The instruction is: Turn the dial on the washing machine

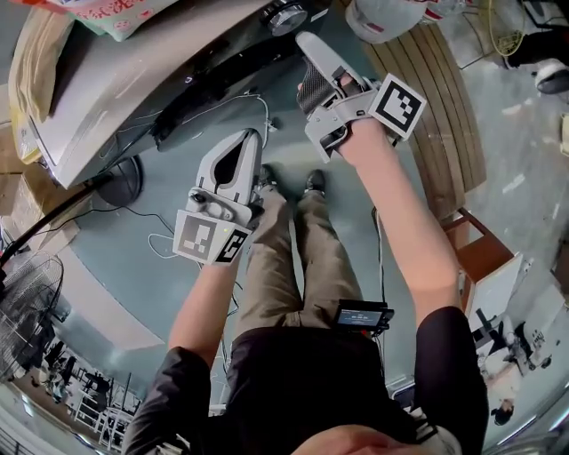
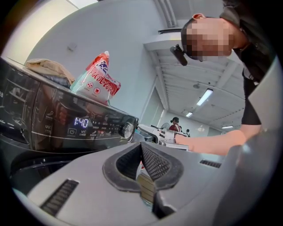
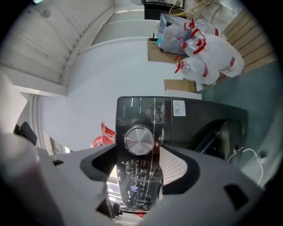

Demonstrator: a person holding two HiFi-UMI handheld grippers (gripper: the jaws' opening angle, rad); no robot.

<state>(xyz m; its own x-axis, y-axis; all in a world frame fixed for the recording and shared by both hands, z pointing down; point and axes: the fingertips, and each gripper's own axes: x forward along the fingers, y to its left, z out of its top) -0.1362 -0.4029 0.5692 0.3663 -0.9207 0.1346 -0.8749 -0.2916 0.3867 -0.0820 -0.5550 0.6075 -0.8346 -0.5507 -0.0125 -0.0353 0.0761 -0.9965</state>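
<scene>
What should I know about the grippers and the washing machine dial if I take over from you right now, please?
Right gripper: open, empty, aimed at the dial but short of it.
Left gripper: shut, empty, not touching the washing machine.
Display: lit.
Done: unclear whether the dial has been turned.
Left, likely: close the right gripper on the dial and turn it.

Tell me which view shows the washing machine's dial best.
The right gripper view: the dial faces the camera, large and centred. The left gripper view shows it small, side-on; the head view catches it at the top edge.
</scene>
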